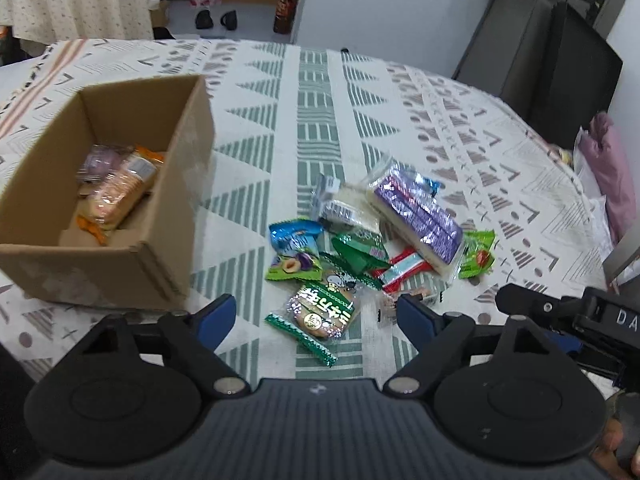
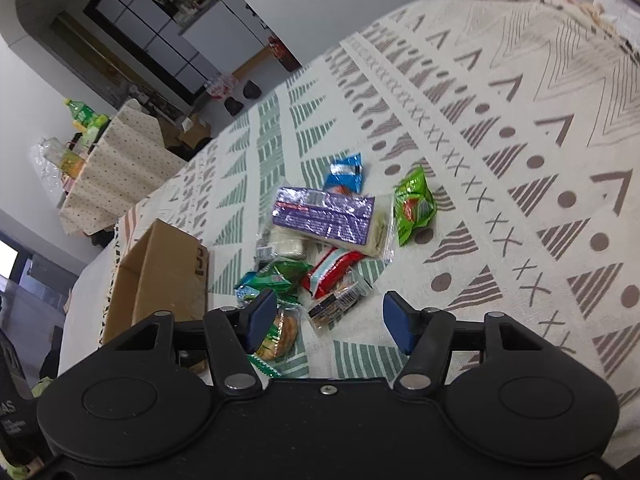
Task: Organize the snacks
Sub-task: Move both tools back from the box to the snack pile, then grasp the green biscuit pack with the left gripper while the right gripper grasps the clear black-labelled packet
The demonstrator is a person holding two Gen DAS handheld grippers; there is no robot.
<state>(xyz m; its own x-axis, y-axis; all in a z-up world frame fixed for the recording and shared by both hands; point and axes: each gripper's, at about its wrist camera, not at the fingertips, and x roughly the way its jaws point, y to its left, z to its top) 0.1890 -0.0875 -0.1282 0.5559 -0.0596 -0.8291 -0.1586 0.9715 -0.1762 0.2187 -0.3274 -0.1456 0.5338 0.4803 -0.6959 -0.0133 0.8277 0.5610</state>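
Because both the left tongs [image 1: 316, 310] and right tongs [image 2: 330, 318] are spread empty above the overlapping snack packets [image 1: 372, 248], two could be pinched together.

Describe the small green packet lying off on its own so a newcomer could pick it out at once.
Start at the cardboard box, then cross the snack pile to the long purple-wrapped pack. Just beyond its far side lies the bright green packet, alone on the tablecloth, with a red picture on its front.

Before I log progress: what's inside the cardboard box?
The cardboard box holds an orange-wrapped cracker pack and a purplish packet behind it; anything beneath them is hidden.
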